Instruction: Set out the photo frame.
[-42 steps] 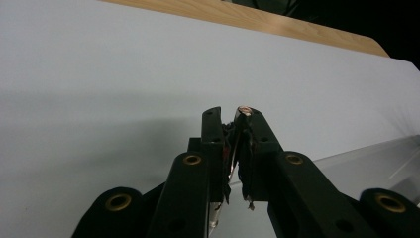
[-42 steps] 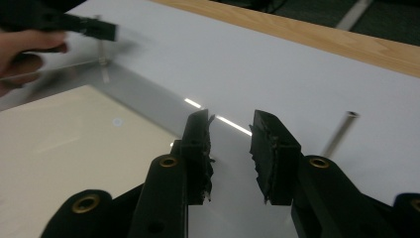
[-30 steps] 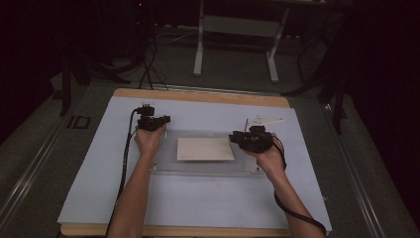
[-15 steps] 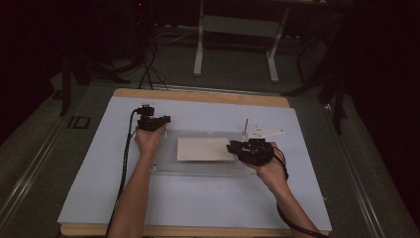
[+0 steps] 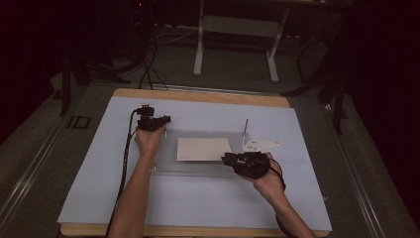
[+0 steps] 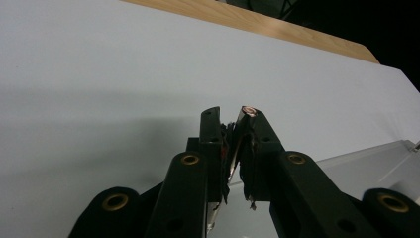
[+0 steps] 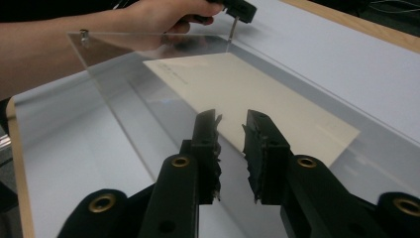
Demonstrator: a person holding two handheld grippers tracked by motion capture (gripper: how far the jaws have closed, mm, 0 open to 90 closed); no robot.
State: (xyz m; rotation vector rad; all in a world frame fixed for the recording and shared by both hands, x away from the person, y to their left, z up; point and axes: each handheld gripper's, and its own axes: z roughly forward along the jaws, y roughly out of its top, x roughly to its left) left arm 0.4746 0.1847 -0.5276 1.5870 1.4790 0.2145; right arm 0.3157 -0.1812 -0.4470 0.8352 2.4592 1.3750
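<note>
- On the desk (image 5: 148, 208), covered by a pale blue sheet, a clear acrylic plate (image 5: 171, 163) stands on short metal posts, with a cream card (image 5: 203, 148) lying under or on it near its middle; which cannot be told.
- The left tongs (image 5: 166, 119) are clenched on the slim metal post (image 6: 233, 163) at the plate's far-left corner, likely to steady the plate.
- The right tongs (image 7: 232, 129) hover released above the plate, aimed across the card. Their jaws have just been closing, with nothing between them.
- A white folded paper (image 5: 260, 145) lies by the far-right post (image 5: 246, 128), apart from the card.
</note>
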